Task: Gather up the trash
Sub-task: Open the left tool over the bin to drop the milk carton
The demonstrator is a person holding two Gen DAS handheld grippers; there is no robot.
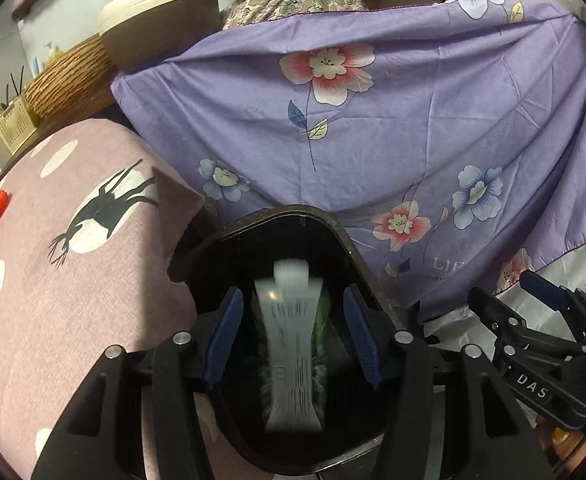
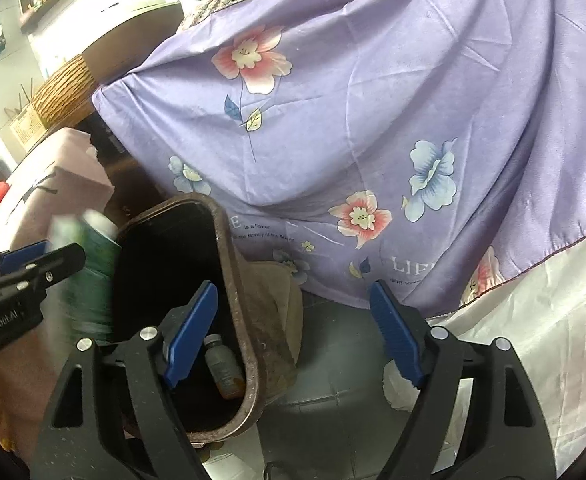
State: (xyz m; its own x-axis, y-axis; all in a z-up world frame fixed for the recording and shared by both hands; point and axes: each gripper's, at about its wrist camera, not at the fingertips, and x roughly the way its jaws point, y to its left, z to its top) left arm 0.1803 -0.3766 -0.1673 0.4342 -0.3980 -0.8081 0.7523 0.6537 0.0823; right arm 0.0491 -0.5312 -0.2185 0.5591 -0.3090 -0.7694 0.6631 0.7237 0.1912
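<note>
The left gripper (image 1: pixel 293 344) hung directly over the open mouth of a dark brown trash bin (image 1: pixel 345 240), its blue pads spread apart. Between them, but touching neither pad, was a motion-blurred white and green package (image 1: pixel 291 356), seen against the bin's black interior. From the right wrist camera the same package (image 2: pixel 89 264) appeared as a green and white smear at the bin's left rim, just beside the left gripper's black fingers (image 2: pixel 33 272).

The right gripper (image 2: pixel 293 336) stood to the right of the bin (image 2: pixel 249 344) with its pads spread wide and nothing between them; its left pad overlapped the bin's rim in the view. Inside the bin, near the bottom, lay a small bottle (image 2: pixel 221 364) with a brownish label.

Behind the bin hung a purple floral cloth (image 1: pixel 413 120). To the left sat a pink cushion (image 1: pixel 73 240) printed with white dots and a black deer. A woven basket (image 1: pixel 69 80) sat far left.
</note>
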